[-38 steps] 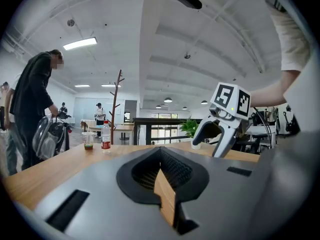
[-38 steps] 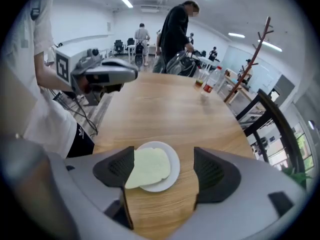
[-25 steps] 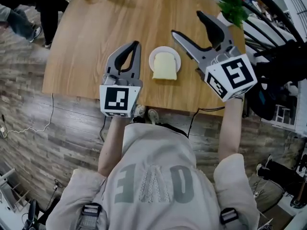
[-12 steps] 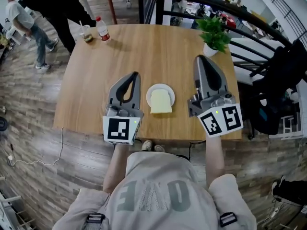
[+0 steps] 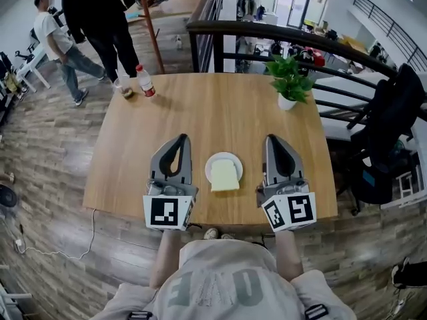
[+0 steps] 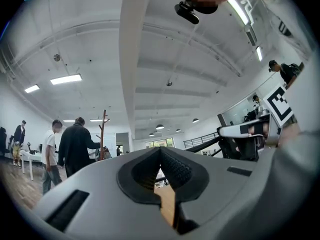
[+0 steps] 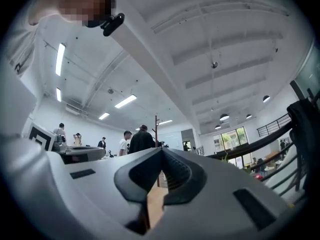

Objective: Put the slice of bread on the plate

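Note:
A pale slice of bread [image 5: 225, 177] lies on a small white plate [image 5: 213, 161] near the front edge of the wooden table [image 5: 213, 109], overhanging the plate's near rim. My left gripper [image 5: 181, 139] hangs to the left of the plate, shut and empty. To the plate's right, my right gripper [image 5: 274, 140] is also shut with nothing in it. Both gripper views point slightly upward at the ceiling. In each, the left gripper [image 6: 161, 149] and the right gripper [image 7: 161, 151] show jaws met at the tips.
A potted green plant [image 5: 289, 81] stands at the table's far right. A red-capped bottle [image 5: 144, 81] and a cup [image 5: 124, 85] stand at the far left corner. Two people [image 5: 87, 19] stand beyond the table. A railing [image 5: 280, 39] runs behind, and a dark chair [image 5: 387, 139] sits right.
My right gripper went from wide open to shut and swung in beside the plate. Both grippers rose and levelled, and the head view lifted to take in more of the room.

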Demonstrator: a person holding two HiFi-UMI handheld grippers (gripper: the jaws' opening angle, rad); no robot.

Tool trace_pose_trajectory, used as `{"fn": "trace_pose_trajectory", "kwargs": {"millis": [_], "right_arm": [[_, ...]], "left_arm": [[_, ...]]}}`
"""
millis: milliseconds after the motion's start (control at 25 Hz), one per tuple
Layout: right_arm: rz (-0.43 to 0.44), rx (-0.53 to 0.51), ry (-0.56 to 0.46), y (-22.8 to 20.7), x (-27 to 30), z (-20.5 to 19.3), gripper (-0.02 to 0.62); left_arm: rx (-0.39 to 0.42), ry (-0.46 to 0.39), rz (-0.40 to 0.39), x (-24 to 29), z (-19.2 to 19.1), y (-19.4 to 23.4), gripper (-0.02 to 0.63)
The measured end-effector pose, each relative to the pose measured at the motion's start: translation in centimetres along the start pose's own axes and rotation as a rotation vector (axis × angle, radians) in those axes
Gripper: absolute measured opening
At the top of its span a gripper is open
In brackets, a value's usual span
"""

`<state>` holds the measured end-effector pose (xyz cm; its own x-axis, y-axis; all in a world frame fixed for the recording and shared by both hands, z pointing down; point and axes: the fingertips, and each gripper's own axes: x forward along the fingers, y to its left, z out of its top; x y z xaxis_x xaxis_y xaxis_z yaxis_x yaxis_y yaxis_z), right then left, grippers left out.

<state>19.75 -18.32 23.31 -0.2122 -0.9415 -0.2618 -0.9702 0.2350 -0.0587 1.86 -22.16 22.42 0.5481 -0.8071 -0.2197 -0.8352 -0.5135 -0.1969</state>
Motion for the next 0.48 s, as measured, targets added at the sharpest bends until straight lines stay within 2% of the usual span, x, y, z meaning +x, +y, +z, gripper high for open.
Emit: {"fn": "trace_pose_trajectory", "kwargs": {"millis": [200, 480], "right_arm": [[-0.057, -0.055, 0.109, -0.2, -0.2, -2.1, 0.015], [-0.029, -0.086, 0.103, 0.7, 0.3, -1.9, 0.015]], "left_arm": [[0.008, 0.002, -0.011, 0.0, 0.0, -0.3, 0.008], [0.017, -0.002, -0.02, -0.1, 0.2, -0.4, 0.008]]}}
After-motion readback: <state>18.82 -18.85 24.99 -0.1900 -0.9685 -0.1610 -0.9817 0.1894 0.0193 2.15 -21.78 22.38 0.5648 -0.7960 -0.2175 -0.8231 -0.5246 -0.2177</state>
